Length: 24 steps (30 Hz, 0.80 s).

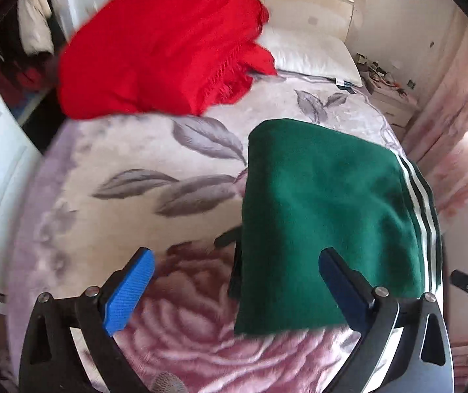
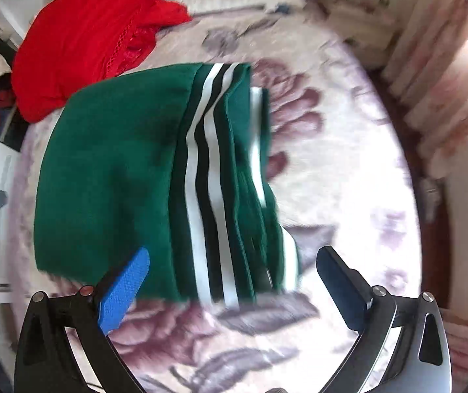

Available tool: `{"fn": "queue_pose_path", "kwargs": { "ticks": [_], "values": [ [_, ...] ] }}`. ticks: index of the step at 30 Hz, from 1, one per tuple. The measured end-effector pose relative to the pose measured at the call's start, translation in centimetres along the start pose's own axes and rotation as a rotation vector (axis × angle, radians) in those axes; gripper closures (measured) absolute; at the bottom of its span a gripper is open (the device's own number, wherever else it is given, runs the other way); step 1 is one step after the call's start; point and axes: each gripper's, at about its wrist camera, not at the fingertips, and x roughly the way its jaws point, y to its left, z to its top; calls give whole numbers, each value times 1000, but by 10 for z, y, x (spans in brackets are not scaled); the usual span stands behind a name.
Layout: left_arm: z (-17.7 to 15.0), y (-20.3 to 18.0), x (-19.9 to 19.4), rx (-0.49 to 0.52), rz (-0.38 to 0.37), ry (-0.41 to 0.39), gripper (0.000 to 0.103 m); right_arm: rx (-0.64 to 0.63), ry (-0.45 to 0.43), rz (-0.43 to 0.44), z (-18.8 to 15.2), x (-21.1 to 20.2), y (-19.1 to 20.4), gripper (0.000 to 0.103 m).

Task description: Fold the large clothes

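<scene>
On the floral bedspread point(image 1: 109, 150), green garment point(image 2: 112, 177) sits folded; both claws, left gripper point(image 1: 237, 281) and right gripper point(image 2: 234, 278), wide, empty. Risk: a finger snags the stacked striped edge and undoes it.

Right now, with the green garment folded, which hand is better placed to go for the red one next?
Probably left. The left gripper is open and empty, and the red garment sits across open bedspread from it. The right gripper, also open, has the green garment lying in between.
</scene>
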Motion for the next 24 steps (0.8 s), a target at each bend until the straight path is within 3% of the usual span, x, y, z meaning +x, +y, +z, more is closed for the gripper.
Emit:
{"fn": "queue_pose_path", "kwargs": {
  "ticks": [4, 6, 7, 16, 24],
  "values": [
    [-20, -22, -38, 8, 30, -42, 0, -9, -101, -109, -83, -122, -2, 0],
    [-32, -34, -78, 14, 25, -79, 0, -5, -141, -136, -116, -176, 1, 0],
    [-29, -35, -76, 14, 28, -88, 0, -2, -151, -140, -125, -188, 1, 0],
    [-62, -60, -191, 41, 31, -191, 0, -13, -277, -156, -218, -353, -16, 0],
    [-95, -76, -291, 44, 16, -312, 0, -32, -441, -145, -296, -498, -25, 0]
  ]
}}
